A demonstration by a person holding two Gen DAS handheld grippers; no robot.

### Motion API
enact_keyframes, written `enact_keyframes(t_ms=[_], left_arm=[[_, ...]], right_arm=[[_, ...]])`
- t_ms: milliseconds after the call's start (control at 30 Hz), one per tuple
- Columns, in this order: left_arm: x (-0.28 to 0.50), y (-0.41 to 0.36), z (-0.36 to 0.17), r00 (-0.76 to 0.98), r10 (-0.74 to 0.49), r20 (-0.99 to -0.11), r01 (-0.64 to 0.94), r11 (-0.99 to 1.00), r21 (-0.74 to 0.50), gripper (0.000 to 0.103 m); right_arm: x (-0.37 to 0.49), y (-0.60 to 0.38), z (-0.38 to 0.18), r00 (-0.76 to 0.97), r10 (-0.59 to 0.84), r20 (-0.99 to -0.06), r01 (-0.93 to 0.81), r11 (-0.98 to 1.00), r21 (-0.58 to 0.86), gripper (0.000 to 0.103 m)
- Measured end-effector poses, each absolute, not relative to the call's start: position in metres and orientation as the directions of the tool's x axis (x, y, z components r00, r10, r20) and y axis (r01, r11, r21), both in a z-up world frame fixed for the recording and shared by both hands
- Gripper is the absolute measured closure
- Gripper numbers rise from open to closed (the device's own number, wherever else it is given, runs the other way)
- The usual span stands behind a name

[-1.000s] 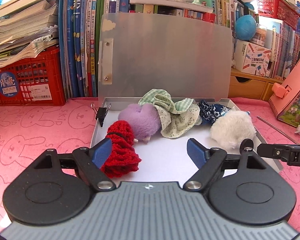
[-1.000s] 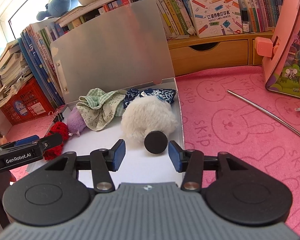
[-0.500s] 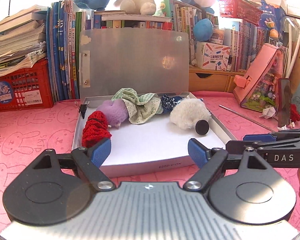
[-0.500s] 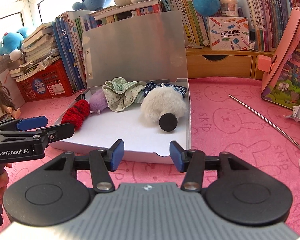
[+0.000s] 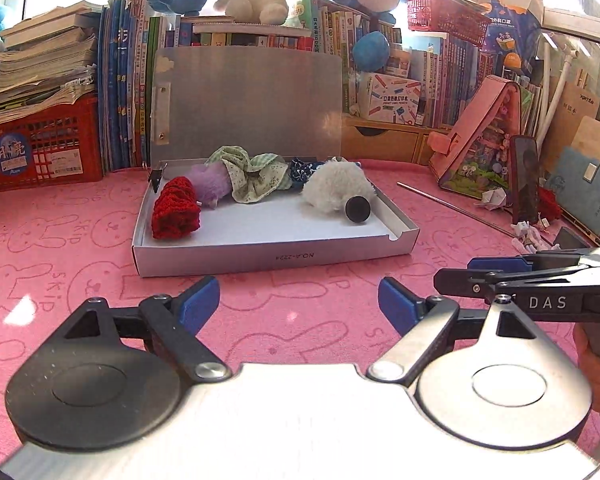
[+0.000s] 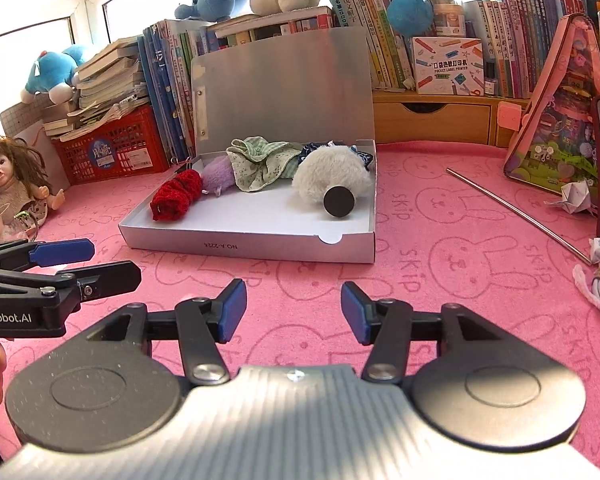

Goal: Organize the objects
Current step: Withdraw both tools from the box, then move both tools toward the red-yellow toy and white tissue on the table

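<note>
Open box [image 5: 260, 258] on the pink mat [image 5: 60, 248], lid [image 5: 252, 100] upright at its far edge. Along the box's far edge, left to right: red knit [image 5: 176, 212], purple puff [image 5: 210, 184], green cloth [image 5: 256, 174], blue cloth [image 5: 300, 170], white puff [image 5: 336, 190] with a black disc [image 5: 358, 209]. Short of the box's near edge, over bare mat: left gripper [image 5: 298, 306] wide apart and just been opening, holding nothing; right gripper [image 6: 293, 312] half spread, empty too.

Pink tablecloth [image 5: 60, 248], printed with rabbit outlines. Silver-grey box [image 5: 276, 258], white floor. Inside, along its far edge: red knit [image 5: 176, 212], lilac plush [image 5: 210, 182], green gingham and floral cloth [image 5: 256, 178], navy patterned fabric [image 5: 300, 170], cream fluffy piece [image 5: 336, 190] with black disc [image 5: 357, 209].
</note>
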State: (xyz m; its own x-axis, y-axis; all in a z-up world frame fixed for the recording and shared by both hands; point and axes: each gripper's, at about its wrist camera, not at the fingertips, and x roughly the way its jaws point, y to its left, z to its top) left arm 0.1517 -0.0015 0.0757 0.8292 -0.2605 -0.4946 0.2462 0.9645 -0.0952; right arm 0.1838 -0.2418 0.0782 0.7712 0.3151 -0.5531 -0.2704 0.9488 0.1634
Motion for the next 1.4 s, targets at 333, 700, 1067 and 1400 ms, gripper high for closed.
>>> enact_keyframes(t_ms=[333, 700, 1067, 1400], left_arm=[[0.11, -0.007, 0.067, 0.833, -0.281, -0.476, 0.276, 0.958, -0.082, 0.013], [0.078, -0.012, 0.057, 0.848, -0.271, -0.455, 0.295, 0.955, -0.019, 0.013], [0.055, -0.005, 0.043, 0.85, -0.258, -0.459, 0.27, 0.962, -0.042, 0.013], [0.041, -0.001, 0.035, 0.837, -0.266, -0.479, 0.265, 0.962, -0.072, 0.013]], right_arm=[[0.141, -0.236, 0.074, 0.795, 0.317, -0.518, -0.305, 0.946, 0.111, 0.034], [0.1, -0.221, 0.076, 0.814, 0.336, -0.473, -0.357, 0.933, 0.047, 0.032], [0.071, -0.227, 0.066, 0.83, 0.306, -0.467, -0.333, 0.943, 0.027, 0.032], [0.047, -0.227, 0.061, 0.822, 0.31, -0.477, -0.349, 0.937, 0.008, 0.032]])
